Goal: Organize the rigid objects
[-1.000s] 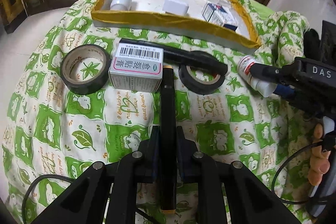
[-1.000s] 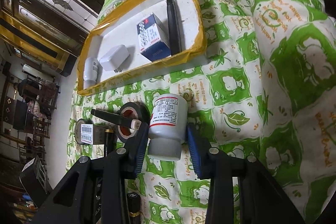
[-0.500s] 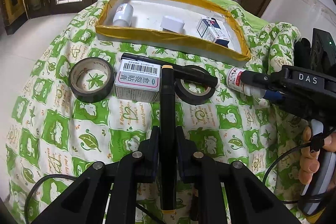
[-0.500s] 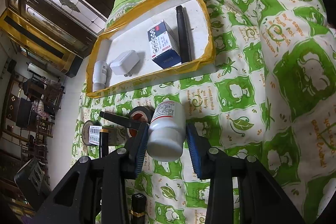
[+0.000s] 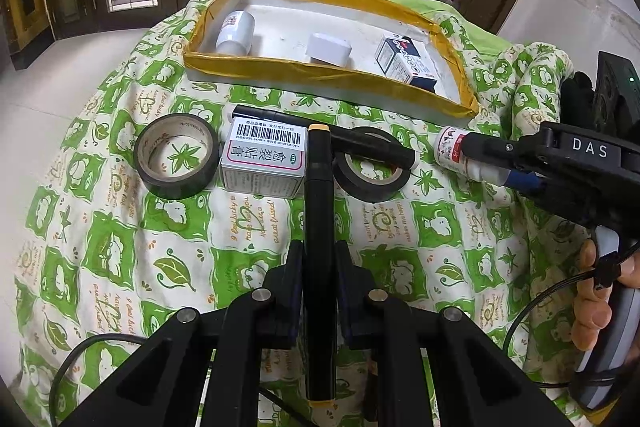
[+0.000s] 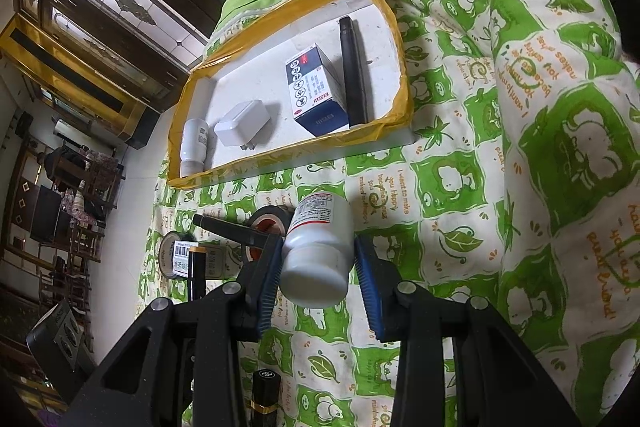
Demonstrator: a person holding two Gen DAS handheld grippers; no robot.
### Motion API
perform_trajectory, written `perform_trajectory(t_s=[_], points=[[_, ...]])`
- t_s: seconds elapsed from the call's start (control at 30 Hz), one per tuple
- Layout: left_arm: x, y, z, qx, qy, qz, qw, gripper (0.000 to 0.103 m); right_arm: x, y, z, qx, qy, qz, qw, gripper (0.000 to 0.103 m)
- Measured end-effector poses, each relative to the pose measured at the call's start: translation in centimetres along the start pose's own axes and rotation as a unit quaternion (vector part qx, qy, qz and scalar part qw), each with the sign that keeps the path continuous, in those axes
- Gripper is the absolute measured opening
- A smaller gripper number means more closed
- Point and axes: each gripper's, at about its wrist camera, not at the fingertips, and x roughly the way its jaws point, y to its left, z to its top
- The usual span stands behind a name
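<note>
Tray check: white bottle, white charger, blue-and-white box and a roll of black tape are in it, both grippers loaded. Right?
Not quite. The fourth item in the tray is a long black bar, not tape, as the right wrist view shows. Both tape rolls lie on the quilt. The rest holds: left gripper grips a black marker, right gripper a white bottle.

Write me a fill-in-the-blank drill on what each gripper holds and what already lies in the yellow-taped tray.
1. The left gripper is shut on a long black ____ with a yellow end cap.
2. The right gripper grips a white plastic ____ with a printed label.
3. In the white tray with the yellow-taped rim, the white charger plug lies between a white bottle and a blue-and-white ____.
4. Two rolls of ____ lie on the green-and-white cloth outside the tray.

Missing words: marker; bottle; box; tape
</note>
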Motion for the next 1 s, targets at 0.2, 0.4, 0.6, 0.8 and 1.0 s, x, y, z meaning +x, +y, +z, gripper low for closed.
perform_trajectory(t_s=[0.2, 0.4, 0.6, 0.8, 1.0], points=[[-0.1, 0.1, 0.0, 0.001, 0.0, 0.001, 1.0, 0.014, 0.0, 0.0, 0.0, 0.0, 0.0, 0.0, 1.0, 0.036], [-0.2, 0.1, 0.0, 0.002, -0.003, 0.003, 1.0, 0.014, -0.1, 0.0, 0.0, -0.001, -0.004, 0.001, 1.0, 0.036], [-0.3, 0.2, 0.1, 0.001, -0.006, 0.003, 1.0, 0.014, -1.0, 0.0, 0.4, -0.003, -0.019, 0.009, 1.0, 0.036], [-0.4, 0.2, 0.1, 0.001, -0.009, 0.003, 1.0, 0.014, -1.3, -0.3, 0.5, 0.001, -0.021, 0.009, 1.0, 0.036], [-0.5, 0.1, 0.1, 0.001, -0.01, 0.004, 0.9999, 0.014, -1.3, -0.4, 0.5, -0.001, -0.021, 0.009, 1.0, 0.036]])
